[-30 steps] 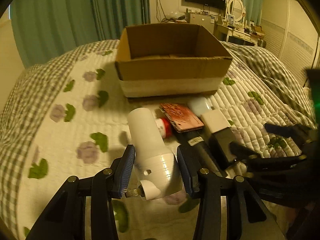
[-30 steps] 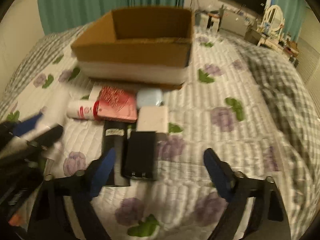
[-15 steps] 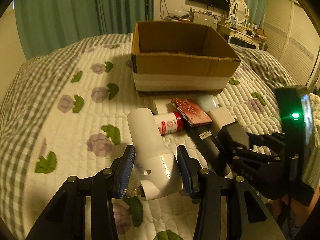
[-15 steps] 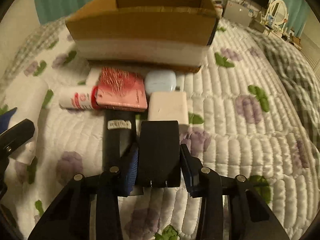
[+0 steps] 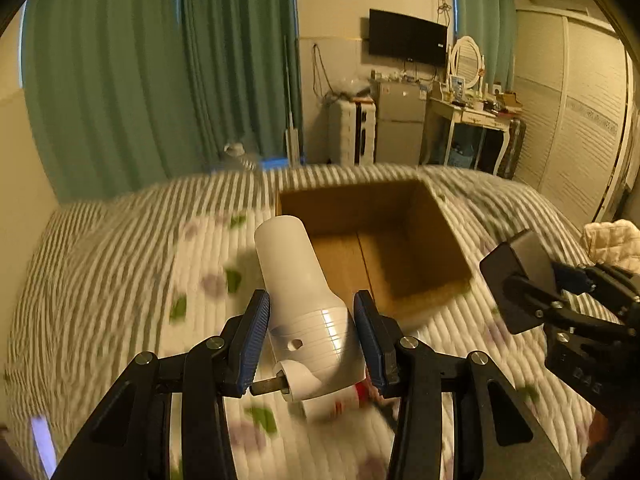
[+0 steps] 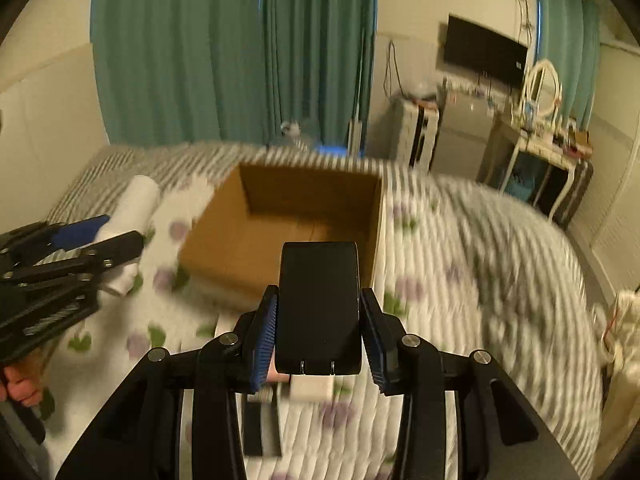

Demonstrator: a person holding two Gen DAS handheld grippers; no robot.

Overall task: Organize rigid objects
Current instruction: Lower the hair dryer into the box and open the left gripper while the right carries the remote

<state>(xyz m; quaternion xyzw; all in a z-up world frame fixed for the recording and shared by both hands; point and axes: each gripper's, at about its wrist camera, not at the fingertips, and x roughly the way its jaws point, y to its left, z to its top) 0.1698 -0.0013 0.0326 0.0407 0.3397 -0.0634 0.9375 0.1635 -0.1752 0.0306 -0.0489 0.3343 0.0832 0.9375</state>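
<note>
My left gripper [image 5: 310, 338] is shut on a white hair-dryer-like device [image 5: 304, 300] and holds it in the air just before the open cardboard box [image 5: 436, 240]. My right gripper [image 6: 318, 332] is shut on a black rectangular device [image 6: 318, 304], raised in front of the same box [image 6: 224, 224]. The box stands on the quilted bed and looks empty inside. The right gripper with the black device also shows in the left wrist view [image 5: 520, 280]. The left gripper with the white device also shows in the right wrist view [image 6: 80, 240].
Below the grippers lie a red-and-white bottle [image 5: 344, 402], a white block [image 6: 312, 388] and a long black box [image 6: 260, 424] on the floral quilt [image 6: 460, 300]. Green curtains, a TV, a small fridge and a dressing table stand beyond the bed.
The right gripper closed on the black device and lifted it. Both grippers have risen off the quilt with their objects and moved toward the box; the view is motion-blurred.
</note>
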